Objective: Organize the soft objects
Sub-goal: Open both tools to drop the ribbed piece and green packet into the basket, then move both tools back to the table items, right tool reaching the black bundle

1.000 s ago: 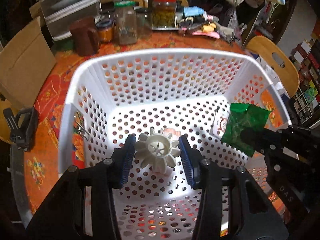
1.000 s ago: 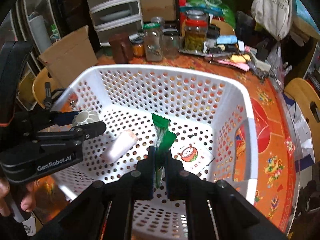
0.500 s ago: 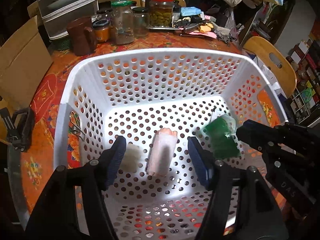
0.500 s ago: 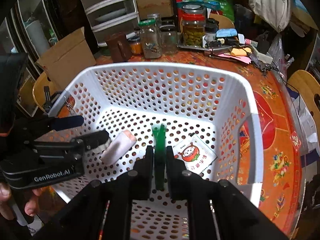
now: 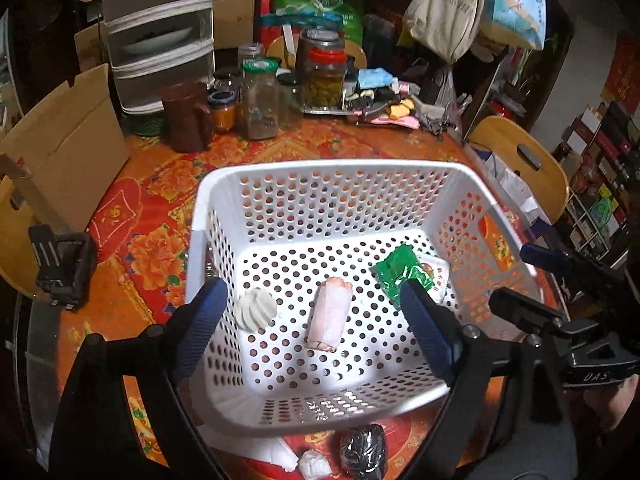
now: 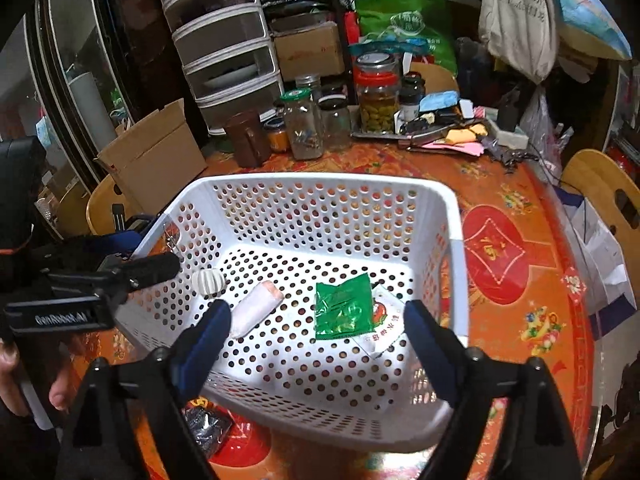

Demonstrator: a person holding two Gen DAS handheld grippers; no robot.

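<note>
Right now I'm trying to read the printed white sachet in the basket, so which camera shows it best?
The right wrist view: the white sachet lies open to it, red print visible, only its left part under the green packet. In the left wrist view the sachet is mostly hidden by that packet and a gripper finger.

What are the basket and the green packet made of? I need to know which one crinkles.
White basket: looks like rigid moulded plastic, semi-gloss, with even round holes. Green packet: probably thin foil or plastic film, given its shiny, creased surface, so it likely crinkles.
</note>
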